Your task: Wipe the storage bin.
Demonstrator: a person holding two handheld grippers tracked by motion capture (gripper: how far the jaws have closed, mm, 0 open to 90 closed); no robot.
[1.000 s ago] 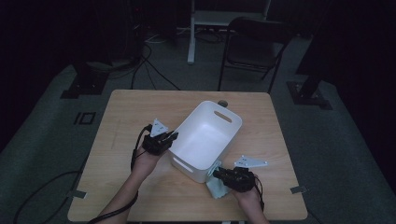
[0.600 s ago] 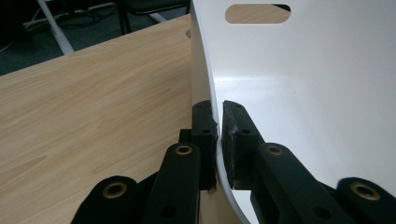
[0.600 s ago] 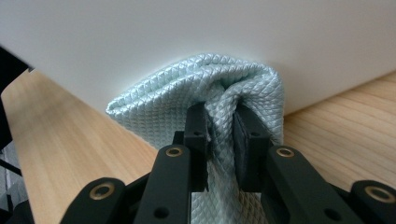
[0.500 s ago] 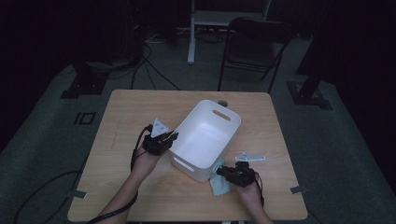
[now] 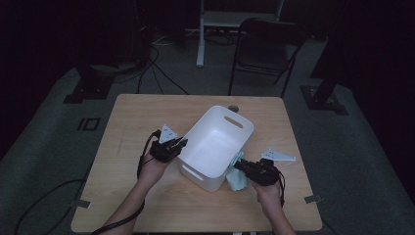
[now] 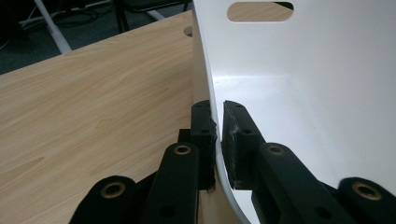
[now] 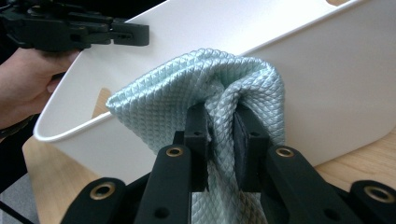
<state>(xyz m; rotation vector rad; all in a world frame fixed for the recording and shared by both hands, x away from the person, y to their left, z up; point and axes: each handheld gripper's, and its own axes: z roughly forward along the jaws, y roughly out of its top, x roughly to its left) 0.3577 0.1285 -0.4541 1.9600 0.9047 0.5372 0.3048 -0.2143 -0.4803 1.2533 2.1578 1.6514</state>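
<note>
Two grips are set: left gripper [image 6: 218, 126] pinching the white bin's [image 5: 215, 147] rim at frame centre, right gripper [image 7: 219, 128] clamping the pale-blue cloth [image 7: 205, 88], which likely next needs lifting over the wall.

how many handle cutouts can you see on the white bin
2. One handle slot is in the far end wall of the white bin, one handle slot in the near end wall facing the person. The long side walls show none, though their outer faces are partly hidden.
</note>
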